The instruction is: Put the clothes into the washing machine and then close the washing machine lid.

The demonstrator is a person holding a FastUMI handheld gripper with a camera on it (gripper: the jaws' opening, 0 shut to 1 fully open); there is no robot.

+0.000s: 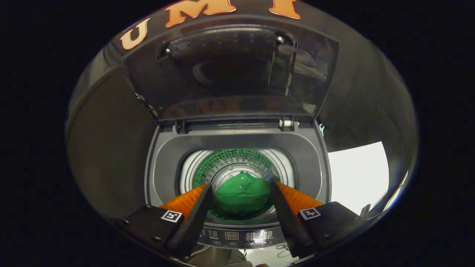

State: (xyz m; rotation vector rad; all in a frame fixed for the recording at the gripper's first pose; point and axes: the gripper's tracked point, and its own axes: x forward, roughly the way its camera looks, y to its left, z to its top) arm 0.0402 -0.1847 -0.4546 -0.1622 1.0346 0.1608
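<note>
We take the washing machine (237, 148) as our landmark. Its lid (237, 74) stands raised behind the opening, and we judge the main risk there — a push on its edge could let it drop hard or slip off the fingers. Down in the drum (207, 167) lies the green garment (243, 193), already inside. Our gripper (241, 187) hovers over the front rim above the control panel (233, 235), tilted downward — fingers spread apart, holding nothing.
</note>
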